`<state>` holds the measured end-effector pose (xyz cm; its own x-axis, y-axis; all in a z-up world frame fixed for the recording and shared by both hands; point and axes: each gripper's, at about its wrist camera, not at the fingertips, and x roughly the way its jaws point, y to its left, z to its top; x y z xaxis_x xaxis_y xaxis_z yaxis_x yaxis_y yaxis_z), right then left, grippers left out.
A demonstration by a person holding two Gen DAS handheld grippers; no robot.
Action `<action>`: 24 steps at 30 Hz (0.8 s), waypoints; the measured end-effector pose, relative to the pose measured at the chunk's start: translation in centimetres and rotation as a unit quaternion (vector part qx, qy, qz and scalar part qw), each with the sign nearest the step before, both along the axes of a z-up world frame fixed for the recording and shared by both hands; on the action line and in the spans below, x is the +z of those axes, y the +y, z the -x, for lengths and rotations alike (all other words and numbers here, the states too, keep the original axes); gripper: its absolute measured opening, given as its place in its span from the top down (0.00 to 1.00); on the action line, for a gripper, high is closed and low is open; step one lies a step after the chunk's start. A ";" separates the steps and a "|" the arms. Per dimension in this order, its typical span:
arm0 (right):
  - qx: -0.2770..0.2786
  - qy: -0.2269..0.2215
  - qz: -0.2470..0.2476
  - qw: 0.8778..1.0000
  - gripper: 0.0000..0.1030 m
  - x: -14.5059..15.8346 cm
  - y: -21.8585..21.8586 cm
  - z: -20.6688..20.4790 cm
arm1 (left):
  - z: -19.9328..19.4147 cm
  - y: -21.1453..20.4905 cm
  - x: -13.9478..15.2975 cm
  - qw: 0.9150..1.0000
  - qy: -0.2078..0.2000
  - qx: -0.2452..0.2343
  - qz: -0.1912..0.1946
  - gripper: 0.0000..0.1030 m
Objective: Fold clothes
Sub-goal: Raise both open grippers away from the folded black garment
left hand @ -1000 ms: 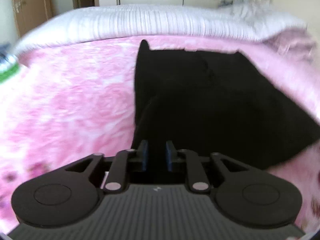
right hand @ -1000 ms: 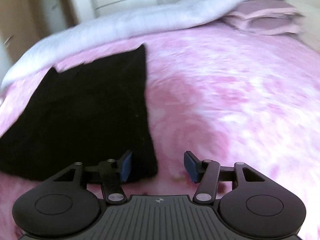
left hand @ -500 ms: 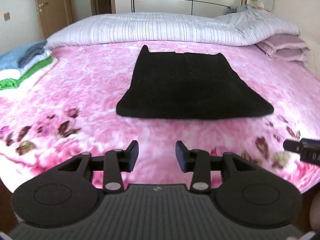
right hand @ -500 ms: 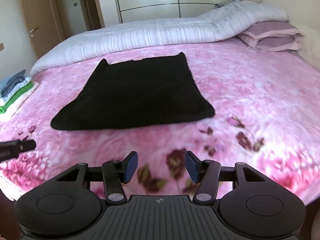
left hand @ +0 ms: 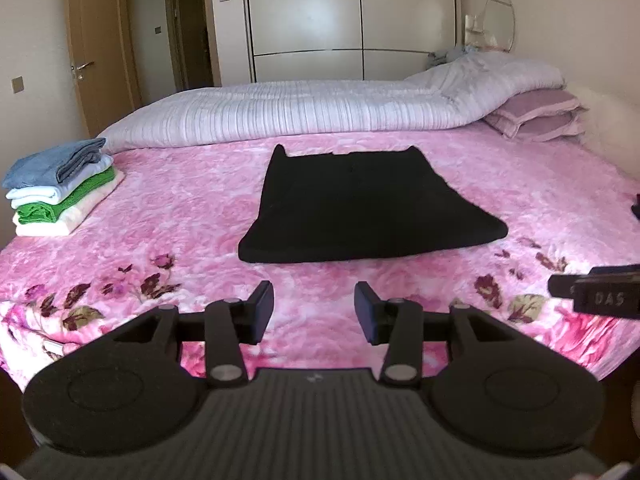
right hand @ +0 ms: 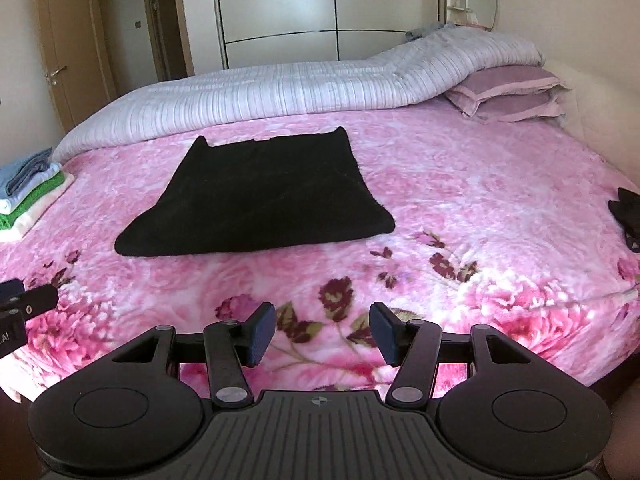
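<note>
Left wrist view: folded black fleece garment (left hand: pixel 360 204) lies centre frame; left gripper (left hand: pixel 314 310) is opening, empty; right gripper (right hand: pixel 322 334) wide, empty. Next probably another fold, or stacking.

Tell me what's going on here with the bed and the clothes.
A person is folding clothes with a handheld gripper in each hand. A black garment lies folded flat on the pink floral bedspread, touched by nothing. The left gripper is empty, its jaws opening, and the right gripper is open and empty; both hang over the bed's near edge. A stack of folded clothes sits at the left side, and more dark cloth lies at the right edge.
</note>
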<state>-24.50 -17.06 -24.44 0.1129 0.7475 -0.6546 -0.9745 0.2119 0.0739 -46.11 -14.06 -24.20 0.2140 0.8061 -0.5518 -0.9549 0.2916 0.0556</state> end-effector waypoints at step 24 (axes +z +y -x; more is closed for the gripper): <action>0.004 -0.042 0.041 0.998 0.46 -0.7 7.2 6.4 | 6.2 7.7 -1.0 0.998 0.005 -0.005 0.060 0.60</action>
<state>-30.94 -9.86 -25.15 0.1648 0.6925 -0.7023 -0.9781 0.2066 -0.0259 -52.35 -6.41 -25.17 0.2160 0.7317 -0.6465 -0.9516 0.3060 0.0283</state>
